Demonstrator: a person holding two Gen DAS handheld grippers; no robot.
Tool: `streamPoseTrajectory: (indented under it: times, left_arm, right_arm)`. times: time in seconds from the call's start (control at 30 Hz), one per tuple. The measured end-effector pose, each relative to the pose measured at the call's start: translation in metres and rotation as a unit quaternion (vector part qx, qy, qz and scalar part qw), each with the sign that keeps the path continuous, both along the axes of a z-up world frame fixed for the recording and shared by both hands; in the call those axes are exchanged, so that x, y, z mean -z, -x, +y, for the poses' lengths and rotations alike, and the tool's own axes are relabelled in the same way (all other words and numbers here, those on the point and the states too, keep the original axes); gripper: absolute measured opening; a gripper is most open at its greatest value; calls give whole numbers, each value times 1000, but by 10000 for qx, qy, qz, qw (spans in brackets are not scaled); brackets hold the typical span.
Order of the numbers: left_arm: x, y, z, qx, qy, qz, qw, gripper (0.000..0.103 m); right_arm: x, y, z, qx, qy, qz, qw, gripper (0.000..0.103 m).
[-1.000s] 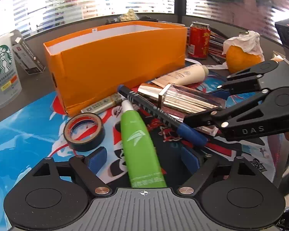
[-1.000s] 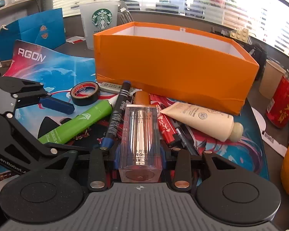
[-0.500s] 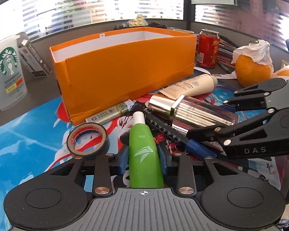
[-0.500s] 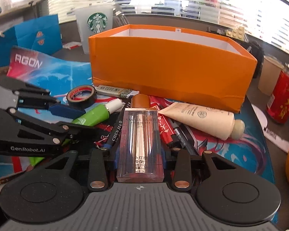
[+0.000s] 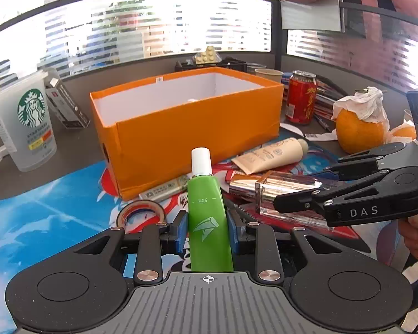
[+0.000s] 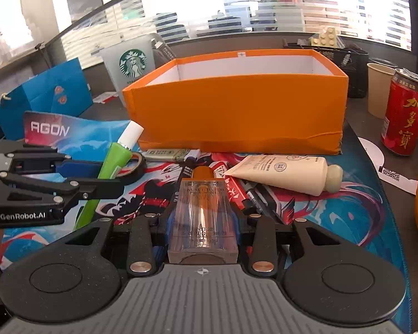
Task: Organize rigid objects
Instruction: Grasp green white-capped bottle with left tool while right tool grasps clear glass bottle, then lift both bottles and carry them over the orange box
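Green tube lengthwise, cap toward orange box

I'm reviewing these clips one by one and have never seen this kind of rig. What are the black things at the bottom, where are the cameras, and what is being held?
There is no robot here: a person holds a two-finger gripper in each hand, and a fisheye camera on each one looks forward along its fingers. The black shape at the bottom of each picture is that gripper's own body.

In the left wrist view, the left gripper is shut on a green tube with a white cap. In the right wrist view, the right gripper is shut on a clear bottle. Each gripper also shows in the other's picture.

Ahead stands an open orange box. On the printed mat lie a cream tube, a tape roll and pens.
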State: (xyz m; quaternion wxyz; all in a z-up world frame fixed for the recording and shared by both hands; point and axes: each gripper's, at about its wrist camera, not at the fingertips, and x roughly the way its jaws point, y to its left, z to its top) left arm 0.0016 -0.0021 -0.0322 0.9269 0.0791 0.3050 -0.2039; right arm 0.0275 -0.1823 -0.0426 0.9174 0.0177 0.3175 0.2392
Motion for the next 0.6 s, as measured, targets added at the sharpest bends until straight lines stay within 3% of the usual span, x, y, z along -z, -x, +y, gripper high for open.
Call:
streamPoseTrajectory:
  times: [0.07,0.13,0.33,0.6]
  left_arm:
    - [7,-3,2,-90,-26,128,9999,26]
    - [14,-6,4,-86,26,309,9995,12]
    - [18,-9,6,-144,-105,347,9992,13]
    - [30,-15,7,-130,-229,475,9985,23]
  right_arm:
    - [2,1,2,1,96,-2,10000,35]
    - [4,3,4,-11,186,-3,9998,35]
    - [6,4,10,-75,462,-35,9989,35]
    - [11,-8,18,-259,812,53,9963,36]
